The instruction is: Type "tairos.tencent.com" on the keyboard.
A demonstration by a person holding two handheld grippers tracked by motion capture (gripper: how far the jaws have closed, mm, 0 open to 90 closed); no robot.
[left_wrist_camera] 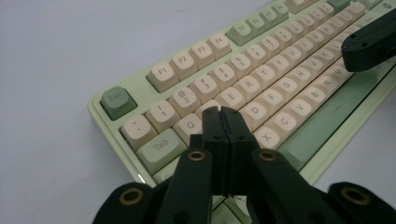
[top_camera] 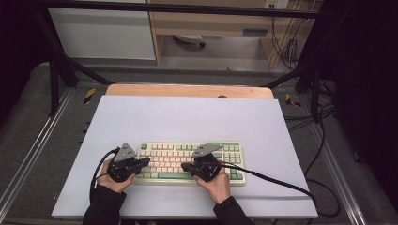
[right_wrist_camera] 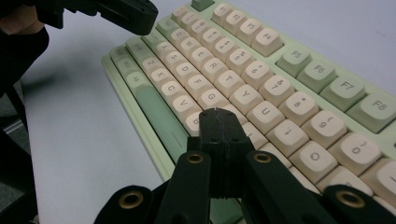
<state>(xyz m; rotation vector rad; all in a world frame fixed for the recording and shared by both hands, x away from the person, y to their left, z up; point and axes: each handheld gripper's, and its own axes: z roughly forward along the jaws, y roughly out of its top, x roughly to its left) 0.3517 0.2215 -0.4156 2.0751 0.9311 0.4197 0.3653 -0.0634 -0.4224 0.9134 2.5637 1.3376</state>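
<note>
left tool (left_wrist_camera: pixel 222 116): jaws pressed flat together, nothing between them. tip sits over the left block of the keyboard (top_camera: pixel 190 161), around the a/s keys, just below the w key (left_wrist_camera: pixel 207 108). can't tell if it is touching a keycap or hovering just off it. in the high view the left tool (top_camera: pixel 146 161) comes in over the keyboard's left end, held in the left hand (top_camera: pixel 112 178).

keyboard: one, green case with cream and green caps, lying flat on the white worktop (top_camera: pixel 187 117), near the front edge, roughly centred between the two hands. esc key (left_wrist_camera: pixel 118 101) at its far left corner, long green spacebar (right_wrist_camera: pixel 156 114) along the front row.

right tool (right_wrist_camera: pixel 223 126): also closed tight, holding nothing. tip is over the right-middle of the home/bottom rows, near the h key (right_wrist_camera: pixel 244 98) and j, close to the spacebar. contact again unclear. in the high view the right tool (top_camera: pixel 184 166) points left over the keys from the right hand (top_camera: pixel 216 180).

step, as i read it: typing with closed tips used as pokers, both tools poised in a two-finger position. next move calls for a short straight-down press on one cap only, tip centred so it doesn't clip a neighbour, then lift clear before shifting sideways.

count: 1 keyboard, 2 tools, 2 hands, 1 worktop.
</note>
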